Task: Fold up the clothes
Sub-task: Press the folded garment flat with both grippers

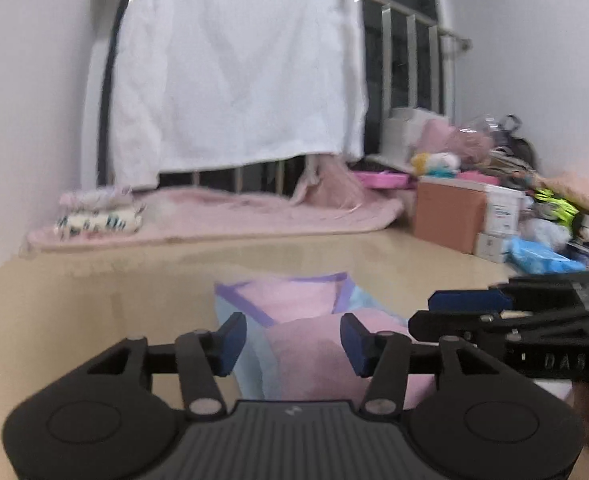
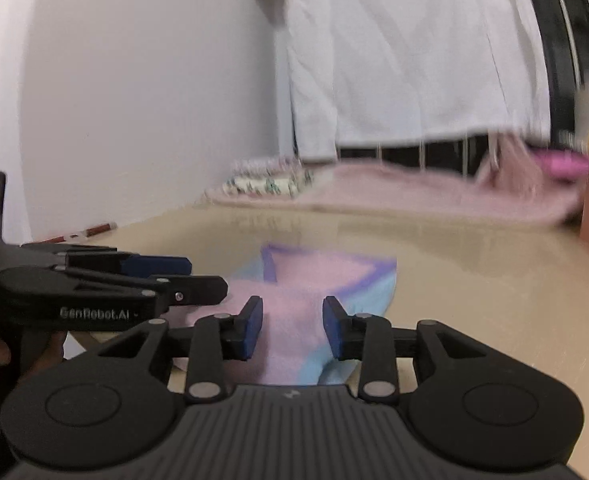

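Standing here, I see a small pink and blue garment (image 1: 314, 336) lying on the tan surface (image 1: 94, 304), right in front of both tools. It looks partly folded, with a pink flap lying over the blue part. The left gripper (image 1: 294, 344) has its jaws apart, and nothing is pinched between them; the cloth just lies under the gap. The right gripper (image 2: 292, 328) has its jaws apart too, a bit less, and they hold nothing either.

The two tools are very near each other. They could bump if both go for the same corner. The soft flap could also slip open again if a jaw drags it sideways. A jaw might grab two layers when it should take only one, and then the fold would come out crooked.

There is lots of bare room on the surface ahead and to the left. On the right sits a pile of boxes and toys (image 1: 506, 204). At the back lie a pink blanket (image 1: 254, 212) and some folded clothes (image 1: 98, 216), well apart from the garment.
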A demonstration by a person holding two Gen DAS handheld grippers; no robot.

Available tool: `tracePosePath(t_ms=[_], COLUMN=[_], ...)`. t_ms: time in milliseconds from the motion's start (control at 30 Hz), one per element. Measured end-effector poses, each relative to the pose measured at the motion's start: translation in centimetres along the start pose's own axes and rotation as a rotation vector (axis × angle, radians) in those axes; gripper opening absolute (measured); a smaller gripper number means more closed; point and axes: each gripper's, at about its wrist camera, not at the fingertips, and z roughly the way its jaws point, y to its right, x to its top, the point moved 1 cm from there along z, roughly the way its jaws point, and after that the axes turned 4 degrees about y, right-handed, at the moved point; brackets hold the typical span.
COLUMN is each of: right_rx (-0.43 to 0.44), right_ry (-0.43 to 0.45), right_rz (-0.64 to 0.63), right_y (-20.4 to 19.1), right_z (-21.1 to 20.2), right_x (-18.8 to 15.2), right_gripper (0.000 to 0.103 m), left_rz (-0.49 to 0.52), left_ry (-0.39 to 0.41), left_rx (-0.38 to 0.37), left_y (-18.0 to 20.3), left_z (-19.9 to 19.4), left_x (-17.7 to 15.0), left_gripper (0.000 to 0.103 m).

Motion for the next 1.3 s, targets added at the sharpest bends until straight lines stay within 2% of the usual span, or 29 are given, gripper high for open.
tracePosePath(t_ms=[100,133,200,267,400,433,467,533,567,633,733,800,833,867,933,1000,1033,1133,1233,1300], right_rx=[0.030,0.027,0.021,0.029,0.041,0.048,0.049,0.016,-0.006,-0.030,-0.052,-0.046,-0.028,-0.023,-0.015,-0.024,-0.029,-0.040,-0.031,-0.012], right_ry=[-0.021,-0.041,-0.074,-0.051,-0.104,-0.098,-0.092,-0.102,-0.121,-0.220,-0.356,-0.430,-0.465,-0.484,-0.523,-0.544,-0.550,-0.545,-0.498,-0.441], right_rz=[-0.007,-0.007,-0.002,0.047,0.125,0.155,0.163,0.176,0.193,0.235,0.212,0.225,0.231,0.217,0.187,0.176,0.175,0.170,0.177,0.182], right_y=[-0.1,-0.1,0.1,0.7,1.7,2.2,2.9,4.9,6.0,8.6,10.7,11.7,12.0,11.8,11.5,11.6,11.8,12.2,12.8,13.1], right_z=[-0.7,-0.5,-0.2,0.1,0.3,-0.2,-0.2,0.2,1.3,5.0,11.0,14.5,15.8,16.3,17.4,18.3,18.8,19.6,19.5,17.9], right_x=[-0.4,-0.9,-2.0,-2.5,-0.9,0.3,1.6,4.2,5.3,7.2,8.3,8.2,7.9,7.6,7.0,6.6,6.5,6.6,7.6,8.7], right_gripper=[0.030,0.026,0.024,0.024,0.025,0.027,0.033,0.036,0.037,0.037,0.037,0.037,0.037,0.037,0.036,0.023,0.009,0.003,0.003,0.003], left_rz=[0.056,0.062,0.057,0.036,-0.122,-0.177,-0.195,-0.198,-0.173,-0.157,-0.255,-0.339,-0.348,-0.355,-0.367,-0.367,-0.365,-0.368,-0.372,-0.332], left_ry=[-0.028,-0.034,-0.046,-0.063,-0.156,-0.168,-0.175,-0.212,-0.248,-0.305,-0.469,-0.538,-0.550,-0.546,-0.538,-0.531,-0.530,-0.502,-0.447,-0.358], left_rx=[-0.033,-0.037,-0.039,-0.038,-0.088,-0.103,-0.102,-0.096,-0.090,-0.059,-0.047,-0.047,-0.062,-0.075,-0.071,-0.066,-0.068,-0.076,-0.079,-0.117], left_y=[0.3,0.4,0.5,0.3,-2.1,-3.1,-4.1,-6.0,-6.7,-8.2,-10.5,-11.7,-11.9,-12.0,-12.1,-12.2,-12.2,-12.5,-12.7,-12.1], left_z=[-0.1,-0.1,0.1,0.4,1.2,1.5,2.3,4.5,6.3,10.5,16.3,18.2,18.6,18.8,19.1,19.5,19.9,20.9,20.6,18.4], left_x=[-0.9,-1.3,-1.7,-1.5,1.6,2.8,4.1,6.4,7.4,8.4,7.9,7.2,6.9,6.6,6.2,6.0,6.0,6.4,7.6,8.8], left_gripper=[0.046,0.046,0.046,0.046,0.046,0.050,0.054,0.062,0.062,0.062,0.056,0.045,0.034,0.025,0.015,0.007,0.003,0.003,0.003,0.003])
